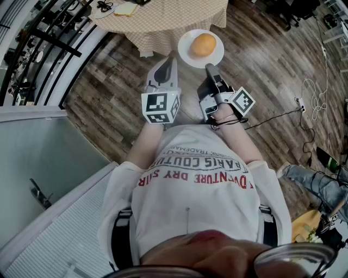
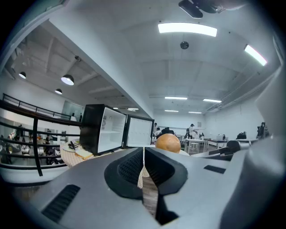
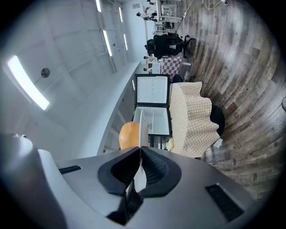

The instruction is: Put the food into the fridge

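A round orange food (image 1: 203, 45) lies on a white plate (image 1: 186, 56), carried above the wood floor. My right gripper (image 1: 209, 68) is shut on the plate's near rim. In the right gripper view the plate (image 3: 142, 127) is edge-on between the pads, with the food (image 3: 128, 135) beside it. My left gripper (image 1: 169, 62) hangs just left of the plate, shut and empty. In the left gripper view the small black fridge (image 2: 96, 129) stands ahead on a table with its door (image 2: 139, 131) open, and the food (image 2: 168, 143) shows past my left gripper (image 2: 143, 154).
A table with a checked cloth (image 1: 163, 19) is ahead, with a sandwich (image 1: 125, 8) on it. A black railing (image 1: 38, 49) runs along the left. A cable (image 1: 311, 92) lies on the floor at the right. Another person's leg (image 1: 315, 182) shows at lower right.
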The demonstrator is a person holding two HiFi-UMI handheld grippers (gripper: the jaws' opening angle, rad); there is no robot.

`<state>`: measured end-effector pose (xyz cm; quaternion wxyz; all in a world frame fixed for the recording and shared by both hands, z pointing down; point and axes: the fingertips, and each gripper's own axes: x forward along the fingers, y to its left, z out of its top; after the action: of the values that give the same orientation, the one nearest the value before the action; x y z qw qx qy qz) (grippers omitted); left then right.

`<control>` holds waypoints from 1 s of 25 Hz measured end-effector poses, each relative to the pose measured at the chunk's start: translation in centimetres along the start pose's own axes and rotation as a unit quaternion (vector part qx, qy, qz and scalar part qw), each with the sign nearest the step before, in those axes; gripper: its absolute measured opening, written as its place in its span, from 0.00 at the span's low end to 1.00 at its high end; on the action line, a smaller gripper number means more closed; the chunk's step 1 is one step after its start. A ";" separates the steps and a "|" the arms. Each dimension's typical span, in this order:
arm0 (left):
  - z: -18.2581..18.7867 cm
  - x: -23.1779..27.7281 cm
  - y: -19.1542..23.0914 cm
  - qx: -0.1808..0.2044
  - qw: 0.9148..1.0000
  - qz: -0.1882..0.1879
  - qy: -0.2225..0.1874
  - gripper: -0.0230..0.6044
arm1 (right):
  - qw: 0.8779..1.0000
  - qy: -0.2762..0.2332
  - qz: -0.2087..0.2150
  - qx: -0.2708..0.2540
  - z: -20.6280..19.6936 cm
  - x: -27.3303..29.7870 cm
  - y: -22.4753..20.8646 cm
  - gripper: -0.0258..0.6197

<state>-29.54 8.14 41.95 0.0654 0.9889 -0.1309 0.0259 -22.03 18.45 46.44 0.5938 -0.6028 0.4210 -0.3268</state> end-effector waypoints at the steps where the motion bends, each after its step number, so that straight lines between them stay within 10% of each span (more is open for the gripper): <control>1: 0.2 0.1 0.0 0.001 1.000 -0.001 -0.001 0.08 | 1.000 0.000 0.000 -0.001 0.0 0.1 0.2 0.09; 25: -0.9 2.7 2.1 0.003 0.999 0.035 0.009 0.08 | 0.999 0.038 -0.028 0.017 1.1 3.5 -2.9 0.09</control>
<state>-27.51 5.61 43.28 0.0627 0.9837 -0.1645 0.0375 -19.14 15.60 48.87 0.5782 -0.5914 0.4203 -0.3733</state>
